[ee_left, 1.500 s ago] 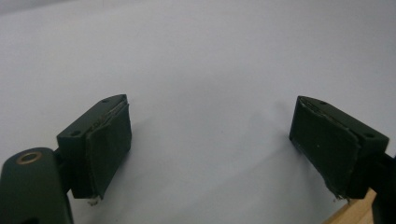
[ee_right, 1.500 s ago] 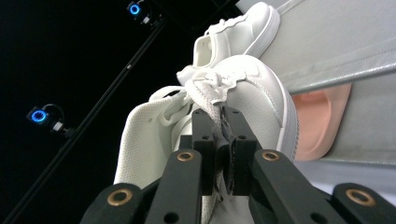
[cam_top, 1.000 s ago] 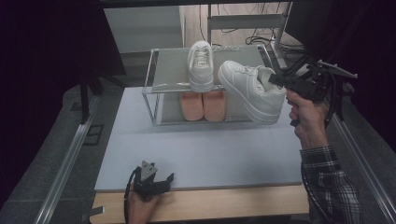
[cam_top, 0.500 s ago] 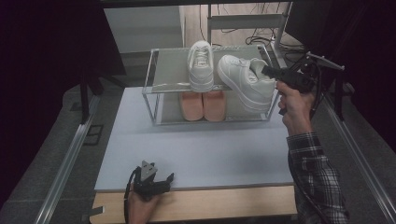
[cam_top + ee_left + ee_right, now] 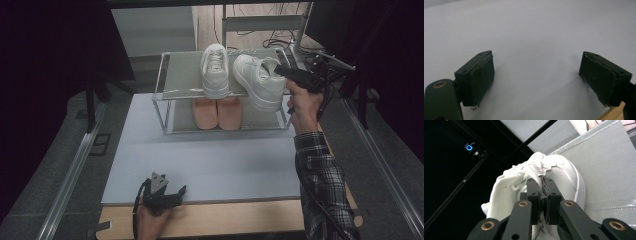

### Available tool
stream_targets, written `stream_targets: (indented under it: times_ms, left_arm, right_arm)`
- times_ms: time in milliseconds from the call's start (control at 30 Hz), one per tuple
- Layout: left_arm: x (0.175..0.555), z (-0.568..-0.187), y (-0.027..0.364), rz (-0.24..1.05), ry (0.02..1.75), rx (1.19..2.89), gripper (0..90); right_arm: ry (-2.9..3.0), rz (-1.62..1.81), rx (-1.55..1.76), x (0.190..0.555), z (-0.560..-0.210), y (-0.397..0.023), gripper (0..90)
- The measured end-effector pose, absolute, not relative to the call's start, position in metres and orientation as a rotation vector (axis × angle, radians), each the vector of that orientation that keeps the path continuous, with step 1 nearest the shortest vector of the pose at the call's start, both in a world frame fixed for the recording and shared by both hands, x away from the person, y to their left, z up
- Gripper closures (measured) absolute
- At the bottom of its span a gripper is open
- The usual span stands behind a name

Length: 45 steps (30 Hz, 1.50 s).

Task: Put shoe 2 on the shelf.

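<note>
Dark curtains close off both sides of the room, and cables trail across the floor beyond the far end of the bench [image 5: 210, 160], whose top is a pale grey mat with a wooden strip along the near edge. At twelve o'clock on the mat stands a two-tier shoe rack [image 5: 172, 75] with a metal frame and translucent shelves. A pair of salmon-pink shoes [image 5: 217, 112] sits on the lower shelf. One white sneaker [image 5: 215, 70] rests on the top shelf, toe toward me.

The right claw [image 5: 281, 71] is pinched nearly shut on the collar of a second white sneaker [image 5: 257, 82]. In the right gripper view the pads bite the padded rim beside the tongue [image 5: 544, 186]. That shoe hangs at the rack's two o'clock corner, tilted, its sole partly over the front rail rather than flat on the shelf, just beside its mate.

The left claw [image 5: 167, 192] lies at seven o'clock near the bench edge, jaws spread wide with nothing but bare mat [image 5: 531, 32] between them.

My worry is the grip: soft collar fabric could slip or fold, letting the shoe swing and drop off the front rail. The toe could also nudge the sneaker already placed and push it askew. Letting go while the sole straddles the rail would likely tip the shoe forward onto the mat. The light rack itself might shift if the shoe presses against its frame.
</note>
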<state>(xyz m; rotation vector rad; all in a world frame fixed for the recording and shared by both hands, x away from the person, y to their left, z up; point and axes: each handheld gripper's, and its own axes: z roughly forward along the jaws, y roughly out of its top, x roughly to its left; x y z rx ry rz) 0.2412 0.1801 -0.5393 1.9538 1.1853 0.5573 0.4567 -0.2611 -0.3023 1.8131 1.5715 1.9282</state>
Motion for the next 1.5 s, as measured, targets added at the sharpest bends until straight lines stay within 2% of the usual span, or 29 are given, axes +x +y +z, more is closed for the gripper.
stream_targets:
  times_ms: [567,767,900,1033,1500]
  left_arm:
    - [0.241,-0.539,0.18,0.558,1.185,1.954,12.9]
    - [0.241,-0.539,0.18,0.559,1.185,1.954,12.9]
    - [0.241,-0.539,0.18,0.558,1.185,1.954,12.9]
    - [0.241,-0.539,0.18,0.558,1.185,1.954,13.0]
    - [0.241,-0.539,0.18,0.558,1.185,1.954,12.9]
  right_arm:
    - [1.532,1.889,1.76,0.476,-0.316,-0.235,83.5]
    - [1.552,1.882,1.731,0.474,-0.315,-0.234,77.3]
    - [1.579,1.909,1.716,0.474,-0.315,-0.234,64.0]
    - [1.57,1.928,1.72,0.472,-0.314,-0.237,58.3]
    - [1.634,1.878,1.602,0.448,-0.304,-0.251,56.2]
